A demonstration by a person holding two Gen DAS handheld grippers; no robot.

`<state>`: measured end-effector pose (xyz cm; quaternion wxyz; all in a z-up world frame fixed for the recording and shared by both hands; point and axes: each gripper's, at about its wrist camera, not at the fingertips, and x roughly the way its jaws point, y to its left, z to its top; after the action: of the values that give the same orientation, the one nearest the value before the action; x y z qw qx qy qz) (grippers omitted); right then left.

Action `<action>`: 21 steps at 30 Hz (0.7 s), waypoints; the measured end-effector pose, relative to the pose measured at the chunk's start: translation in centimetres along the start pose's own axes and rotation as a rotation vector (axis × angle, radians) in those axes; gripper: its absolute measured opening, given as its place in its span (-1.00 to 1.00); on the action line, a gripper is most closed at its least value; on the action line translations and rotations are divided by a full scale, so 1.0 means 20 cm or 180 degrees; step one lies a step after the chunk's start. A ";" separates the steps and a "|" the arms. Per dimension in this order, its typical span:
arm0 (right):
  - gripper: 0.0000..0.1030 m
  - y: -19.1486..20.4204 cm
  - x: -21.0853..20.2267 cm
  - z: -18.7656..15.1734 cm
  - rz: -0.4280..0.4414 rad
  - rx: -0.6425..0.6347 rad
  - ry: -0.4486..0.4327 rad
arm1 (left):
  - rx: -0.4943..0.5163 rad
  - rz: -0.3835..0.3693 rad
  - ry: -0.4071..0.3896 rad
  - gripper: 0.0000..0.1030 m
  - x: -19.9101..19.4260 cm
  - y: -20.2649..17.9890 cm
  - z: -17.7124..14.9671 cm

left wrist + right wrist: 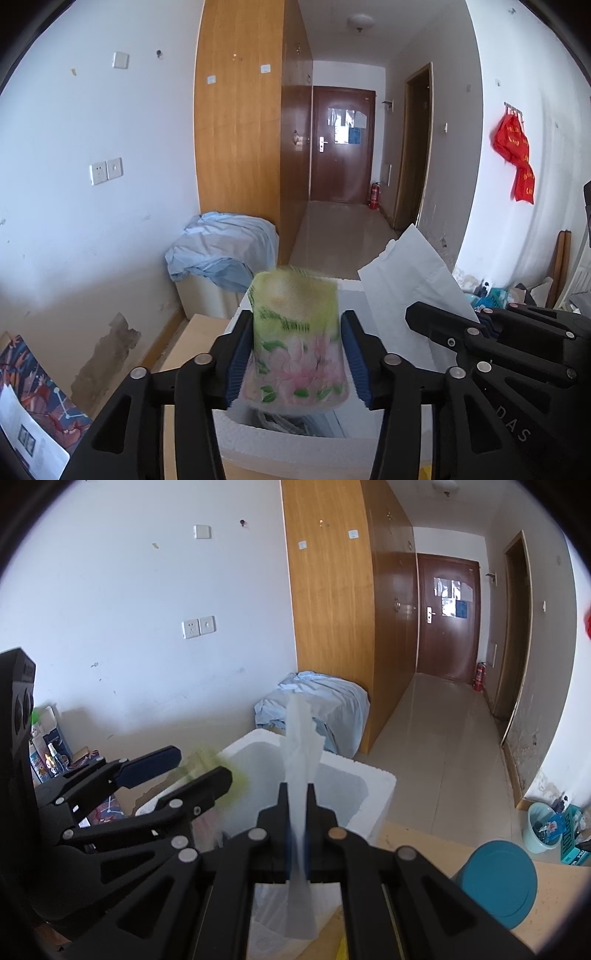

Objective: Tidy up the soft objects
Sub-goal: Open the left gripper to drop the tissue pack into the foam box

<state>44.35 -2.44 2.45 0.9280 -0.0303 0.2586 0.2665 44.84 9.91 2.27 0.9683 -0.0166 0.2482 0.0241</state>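
Observation:
A soft pack with a green top and pink flower print (295, 347) hangs, blurred, between the blue pads of my left gripper (295, 354), over a white foam box (236, 435). The pads stand just off its sides, so the gripper is open. From the right wrist, the left gripper (195, 766) is at the left over the foam box (373, 786), with a green blur of the pack (236, 775) at its tips. My right gripper (297, 786) is shut on a thin white plastic bag (301, 746) that stands upright over the box. That bag (406, 280) and the right gripper (417, 314) also show in the left wrist view.
The foam box sits on a light wooden table (184, 350). A teal round lid (498, 878) lies at the table's right. Behind the box is a low unit draped in blue cloth (221, 251), then a tall wooden wardrobe (240, 129). A teal bucket (543, 827) stands on the floor.

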 end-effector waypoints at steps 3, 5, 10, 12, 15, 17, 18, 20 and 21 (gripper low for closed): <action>-0.86 0.00 0.00 0.00 -0.0006 0.0001 -0.0004 | 0.0013 0.0027 -0.0008 0.09 0.00 0.00 0.00; -0.86 -0.01 0.00 0.00 -0.0004 0.0011 -0.0013 | 0.0005 0.0026 -0.0001 0.11 0.00 -0.01 0.00; -0.86 -0.01 0.00 0.00 -0.0013 0.0023 -0.0022 | -0.0033 0.0078 -0.0052 0.27 -0.03 0.02 0.01; -0.86 -0.01 0.01 0.00 -0.0012 0.0022 -0.0020 | -0.0035 0.0086 -0.0082 0.32 -0.04 0.02 0.01; -0.86 -0.01 0.01 -0.01 -0.0007 0.0022 -0.0010 | -0.0048 0.0113 -0.0103 0.34 -0.05 0.03 0.02; -0.86 -0.01 0.02 -0.01 -0.0002 0.0019 0.0007 | -0.0050 0.0136 -0.0106 0.34 -0.05 0.03 0.02; -0.86 -0.01 0.03 -0.01 -0.0005 0.0013 0.0016 | -0.0054 0.0143 -0.0112 0.34 -0.06 0.03 0.02; -0.86 -0.01 0.04 -0.02 0.0007 0.0001 0.0031 | -0.0062 0.0153 -0.0112 0.34 -0.06 0.04 0.02; -0.86 0.00 0.05 -0.02 0.0006 -0.0009 0.0038 | -0.0062 0.0153 -0.0114 0.34 -0.06 0.04 0.02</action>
<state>44.88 -2.16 1.65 0.9262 -0.0330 0.2638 0.2675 43.98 10.60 3.26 0.9715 -0.0196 0.2310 0.0502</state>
